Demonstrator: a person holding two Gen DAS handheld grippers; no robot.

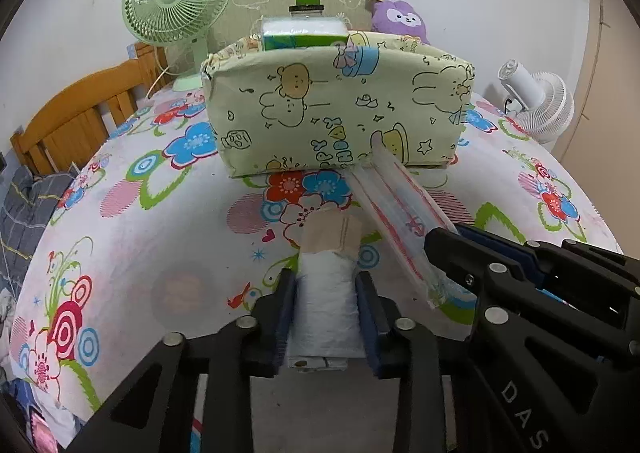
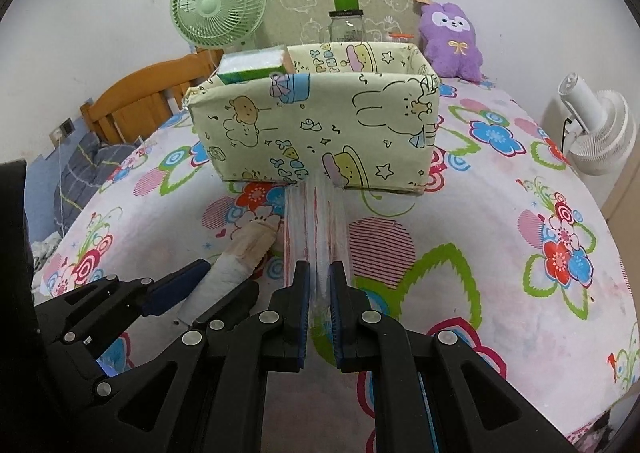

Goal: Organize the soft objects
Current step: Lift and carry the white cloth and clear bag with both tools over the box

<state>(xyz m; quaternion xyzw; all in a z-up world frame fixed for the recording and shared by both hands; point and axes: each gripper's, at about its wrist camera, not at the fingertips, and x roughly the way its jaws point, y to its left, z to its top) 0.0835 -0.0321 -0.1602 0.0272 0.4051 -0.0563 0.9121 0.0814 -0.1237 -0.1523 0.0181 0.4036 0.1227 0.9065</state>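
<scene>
Blue rubber pads line the left gripper [image 1: 326, 317], and they press on both sides of a white soft packet [image 1: 326, 301] with a tan taped end, holding it just in front of the cartoon-printed box [image 1: 340, 109]. Beside it, the right gripper [image 2: 319, 317] has its jaws drawn close together, pinching the near end of a clear plastic pack [image 2: 316, 221] with red print; the pack reaches forward until its far end touches or nearly touches the lower front wall of the box. Both held items hang above the flowered bedsheet [image 2: 500, 253], short of the box and not yet over its rim. Inside the box, at its left end, a green-and-white tissue pack [image 2: 252, 67] already stands, while the right part of the box looks open and unfilled in the right wrist view. Behind the box sit a glass jar with a green lid [image 2: 346, 19] and a purple plush toy [image 2: 450, 39]; to the left behind it stands a green fan [image 2: 218, 3], and to its right a white fan [image 2: 592, 133]. The sorting appears partly done: one soft item is stowed, two are in hand awaiting placement, and the plush, outside the box, may also remain to be put away.
</scene>
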